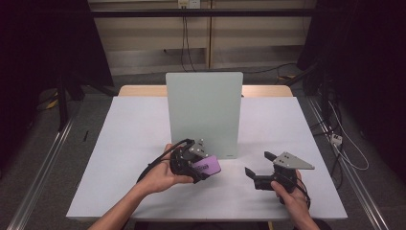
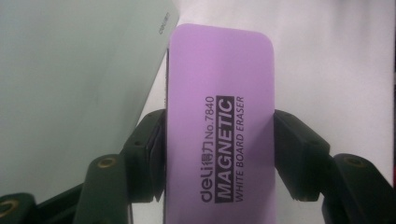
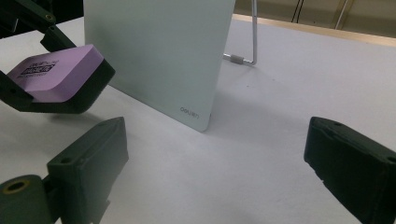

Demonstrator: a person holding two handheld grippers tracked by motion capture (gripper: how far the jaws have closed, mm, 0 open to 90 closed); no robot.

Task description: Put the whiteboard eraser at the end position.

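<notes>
Purple rectangular magnetic whiteboard eraser point(image 2: 219, 126) sat clamped across its narrow width in the left gripper point(image 1: 194, 165), long axis running out along the jaws. Pale green upright glass whiteboard point(image 1: 203, 110) stood just beyond it, near its lower edge; contact probably not made, hard to tell. Right gripper point(image 1: 261, 165) sat empty, jaws apart, farther from board on the white table point(image 1: 129, 143).

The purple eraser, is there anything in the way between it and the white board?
No, nothing visible is in the way. The left claw is shut on the purple eraser, right in front of the white board, near its lower edge. Just bare table lies around it. The right claw waits open, off to the side.
</notes>
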